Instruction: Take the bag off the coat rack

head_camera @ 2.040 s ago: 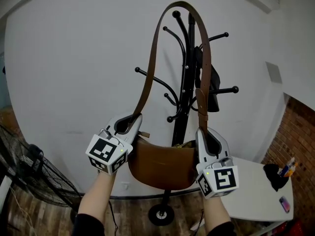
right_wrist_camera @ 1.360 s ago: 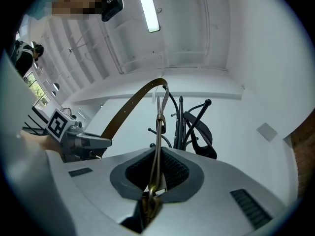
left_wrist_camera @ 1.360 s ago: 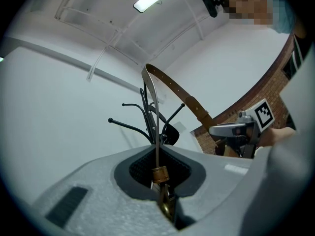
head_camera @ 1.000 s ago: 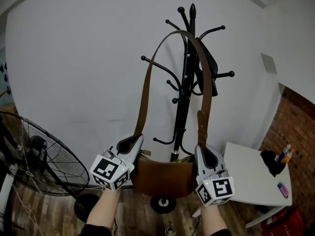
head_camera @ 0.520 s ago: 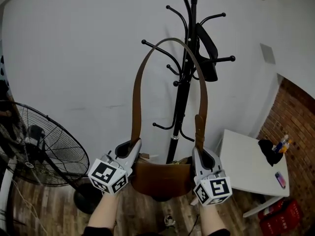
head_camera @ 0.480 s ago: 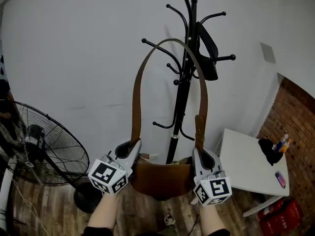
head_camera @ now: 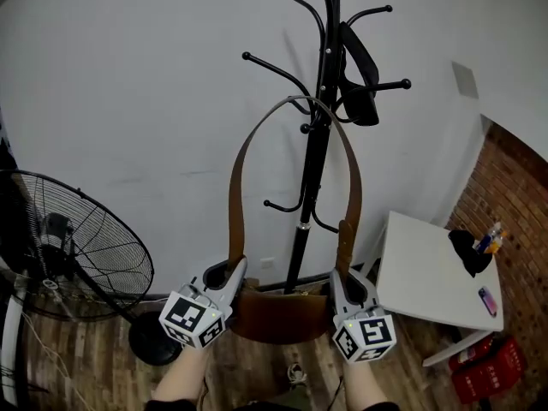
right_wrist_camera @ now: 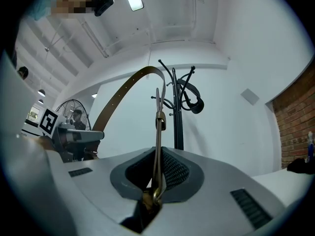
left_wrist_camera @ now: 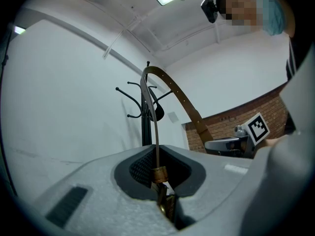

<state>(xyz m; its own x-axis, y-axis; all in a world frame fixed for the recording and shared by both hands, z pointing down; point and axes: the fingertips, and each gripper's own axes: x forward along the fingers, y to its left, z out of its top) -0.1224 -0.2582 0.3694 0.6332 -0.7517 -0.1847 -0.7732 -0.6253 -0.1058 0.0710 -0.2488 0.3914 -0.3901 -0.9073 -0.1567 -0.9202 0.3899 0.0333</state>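
Jaws of left gripper (head_camera: 229,270) and right gripper (head_camera: 342,278) clamp the brown leather bag (head_camera: 282,317) by its flat strap (head_camera: 233,204).

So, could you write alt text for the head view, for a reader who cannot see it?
The left tongs and the right tongs each grip one end of a brown bag's strap, which arches up before a black coat rack. A fan stands at left, a white table at right.
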